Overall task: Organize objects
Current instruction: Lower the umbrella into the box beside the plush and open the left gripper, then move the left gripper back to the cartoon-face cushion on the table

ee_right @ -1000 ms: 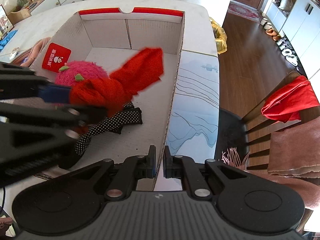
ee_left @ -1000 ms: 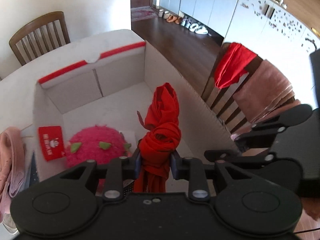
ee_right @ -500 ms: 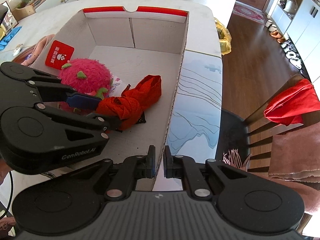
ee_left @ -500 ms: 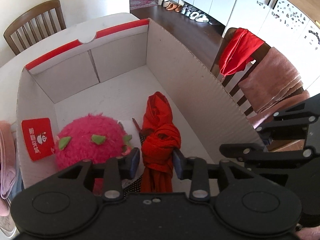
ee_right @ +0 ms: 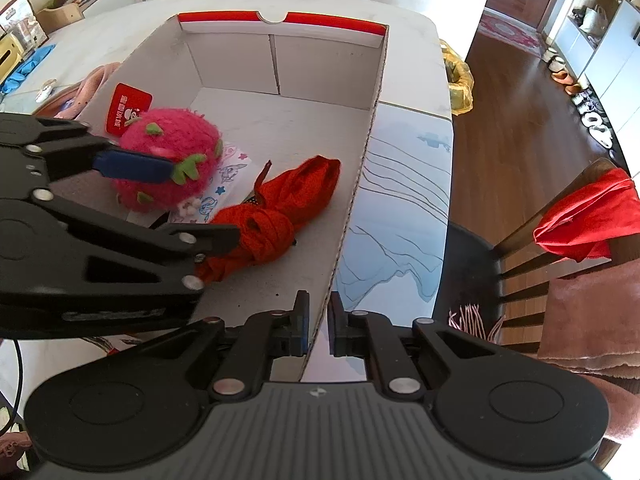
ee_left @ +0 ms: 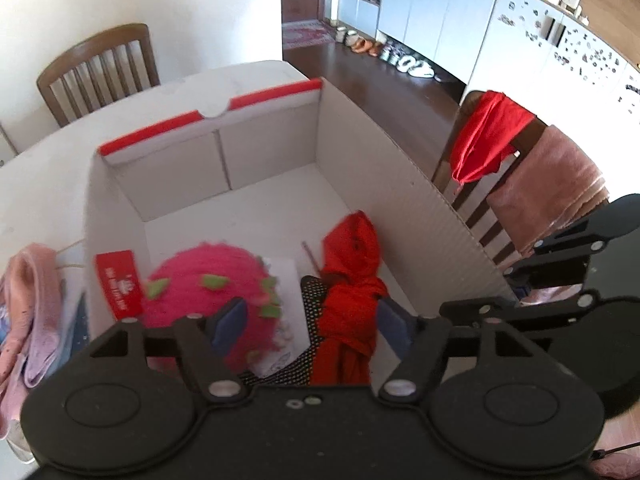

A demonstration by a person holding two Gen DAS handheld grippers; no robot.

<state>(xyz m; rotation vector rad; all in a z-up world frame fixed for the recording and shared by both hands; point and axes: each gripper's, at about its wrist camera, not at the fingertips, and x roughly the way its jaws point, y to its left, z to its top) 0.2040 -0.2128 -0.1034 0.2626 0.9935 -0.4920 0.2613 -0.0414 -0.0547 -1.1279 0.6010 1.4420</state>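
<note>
A white cardboard box (ee_left: 400,184) with a red top strip stands on the table, also seen in the right wrist view (ee_right: 320,60). A knotted red cloth (ee_left: 352,292) (ee_right: 280,208) lies on its floor beside a pink fuzzy plush (ee_left: 200,272) (ee_right: 168,148) with a red tag. My left gripper (ee_left: 310,322) (ee_right: 176,200) hovers over the cloth, its jaws opening. The cloth sits between them and the pads no longer press on it. My right gripper (ee_right: 319,324) is shut on the box's near right wall.
Black dotted fabric (ee_left: 310,292) and a printed sheet (ee_right: 232,172) lie under the plush and cloth. Pink garments (ee_left: 32,300) lie left of the box. A blue-lined mat (ee_right: 400,208) covers the table to its right. A chair holds a red garment (ee_left: 488,140) and a pink towel (ee_left: 552,188).
The left gripper lowered the red cloth into the box, then spread its jaws and let it go. The cloth now rests on the box floor. The right gripper kept its hold.
</note>
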